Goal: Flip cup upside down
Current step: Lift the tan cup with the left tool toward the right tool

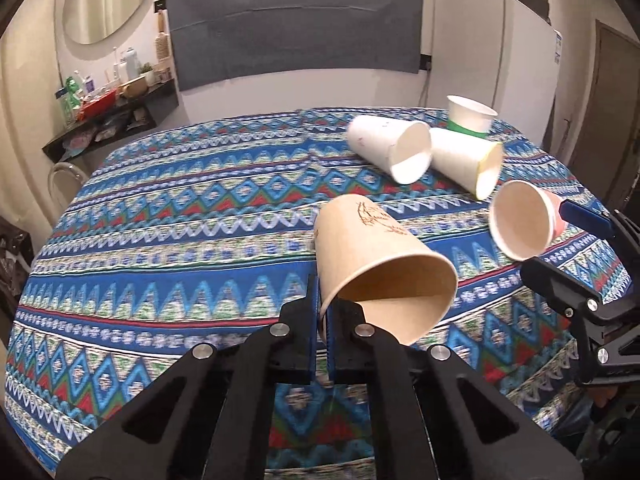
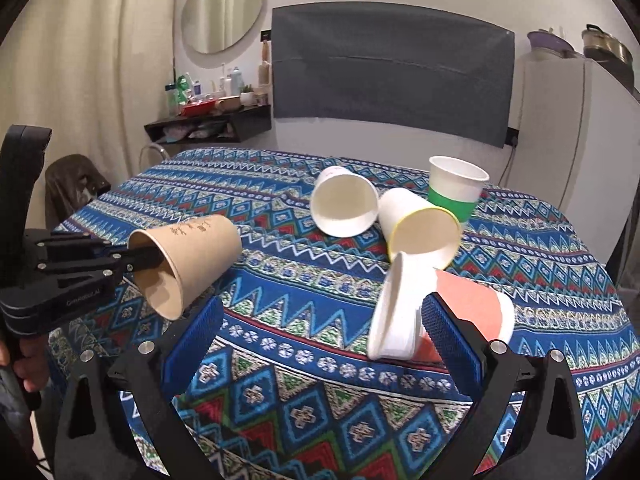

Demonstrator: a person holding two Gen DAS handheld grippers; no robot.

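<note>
My left gripper (image 1: 322, 316) is shut on the rim of a brown paper cup (image 1: 376, 260), one finger inside and one outside. The cup is held tilted on its side above the cloth, mouth toward the camera; it also shows in the right wrist view (image 2: 192, 256). My right gripper (image 2: 324, 332) is open. A pink-and-white cup (image 2: 440, 312) lies on its side by the right finger (image 2: 452, 336); it also shows in the left wrist view (image 1: 524, 220). The right gripper (image 1: 560, 248) appears at the right edge of that view.
Two white cups (image 2: 344, 204) (image 2: 420, 224) lie on their sides at mid-table. A green-and-white cup (image 2: 456, 188) stands upright behind them. The patterned tablecloth (image 2: 320, 280) covers the table. A shelf with bottles (image 2: 208, 112) and a fridge (image 2: 580, 120) stand behind.
</note>
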